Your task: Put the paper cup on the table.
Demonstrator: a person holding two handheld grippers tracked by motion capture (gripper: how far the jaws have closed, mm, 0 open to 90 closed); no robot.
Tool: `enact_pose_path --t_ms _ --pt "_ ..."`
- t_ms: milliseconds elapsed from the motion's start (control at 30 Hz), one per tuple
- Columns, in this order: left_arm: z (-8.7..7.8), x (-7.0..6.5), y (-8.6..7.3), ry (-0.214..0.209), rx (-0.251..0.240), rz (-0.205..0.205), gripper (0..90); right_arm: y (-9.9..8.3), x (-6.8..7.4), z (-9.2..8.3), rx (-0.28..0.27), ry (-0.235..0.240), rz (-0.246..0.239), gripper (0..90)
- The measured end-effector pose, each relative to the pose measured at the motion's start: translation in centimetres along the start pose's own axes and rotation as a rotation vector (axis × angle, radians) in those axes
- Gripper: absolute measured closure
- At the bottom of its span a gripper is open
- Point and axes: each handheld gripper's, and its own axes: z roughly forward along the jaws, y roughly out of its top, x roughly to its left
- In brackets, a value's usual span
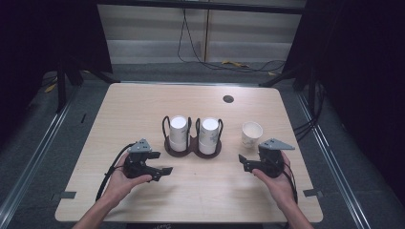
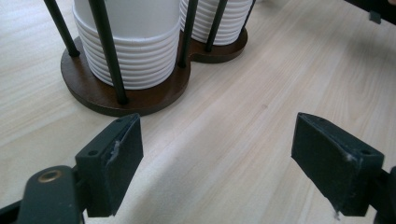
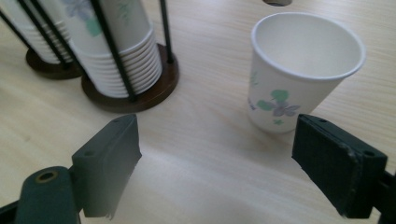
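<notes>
A lone paper cup (image 1: pixel 251 133) stands upright and mouth-up on the wooden table (image 1: pixel 143 109), just right of a dark two-well cup holder (image 1: pixel 193 148) that carries two stacks of nested cups (image 1: pixel 178 133). The right gripper (image 1: pixel 244 162), held low over the table in the person's right hand, sits nearer the cup than its partner does; the cup lies just ahead of it and slightly to its outer side, near but not touching. In the right gripper view the cup (image 3: pixel 299 70) rises beyond the right-hand jaw rather than squarely between the two, so the reach looks to call for a small shift toward that side before any close. Its jaws stand wide with nothing between them. The cup's long axis runs vertical, which suits a level side grasp around the wall. The left gripper (image 1: pixel 164 172) hovers in front of the holder's left well, its jaws also spread wide and empty, well apart from the single cup. Whether the cup holds anything is hard to judge; its inside appears bare.
</notes>
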Motion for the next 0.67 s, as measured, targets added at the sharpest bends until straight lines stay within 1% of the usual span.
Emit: enact_pose_path --t_ms 67,100,200,267,300,367,433,467,500,533,567,600,633,667 --pt "0.0 0.0 0.0 0.003 0.003 -0.002 16.8 -0.2 0.2 -0.1 0.005 0.004 -0.003 14.9" --pt "0.0 0.0 0.0 0.003 0.005 -0.003 16.8 -0.4 0.5 -0.2 0.008 0.014 -0.007 14.9" --pt "-0.1 0.0 -0.1 0.004 0.009 -0.013 16.8 -1.1 1.2 -0.6 0.004 0.027 0.002 14.8" --pt "-0.1 0.0 -0.1 0.009 0.011 -0.011 16.8 -1.4 1.8 -0.8 0.006 0.033 0.007 14.8" --pt "-0.1 0.0 -0.1 0.012 0.013 -0.011 16.8 -1.5 2.1 -0.9 0.003 0.036 0.012 14.8" --pt "-0.1 -0.1 -0.3 0.011 0.011 -0.015 16.9 -1.8 2.7 -1.0 -0.004 0.043 0.003 14.8" --pt "0.0 0.0 -0.4 0.007 0.017 -0.018 16.8 -2.1 3.1 -0.9 -0.011 0.047 0.011 14.6" --pt "0.1 0.0 -0.5 0.010 0.018 -0.020 16.9 -2.3 3.2 -0.6 -0.008 0.048 0.011 14.6" --pt "0.1 0.0 -0.6 0.017 0.025 -0.020 16.8 -2.6 3.3 -0.2 0.007 0.053 0.014 14.6" --pt "0.2 0.0 -0.6 0.009 0.024 -0.025 16.8 -2.6 3.3 -0.2 0.007 0.053 0.014 14.6" --pt "0.3 -0.1 -0.7 -0.013 0.023 -0.032 16.8 -2.7 3.3 0.1 0.016 0.059 0.016 14.7" --pt "0.4 -0.2 -0.7 -0.016 0.026 -0.027 16.9 -2.9 3.3 0.3 0.022 0.058 0.022 14.8" --pt "0.5 -0.3 -0.7 -0.005 0.032 -0.005 16.9 -2.9 3.2 0.4 0.026 0.059 0.026 14.7" --pt "0.5 -0.4 -0.8 -0.006 0.031 -0.006 16.8 -2.9 3.0 0.6 0.022 0.052 0.028 14.7"
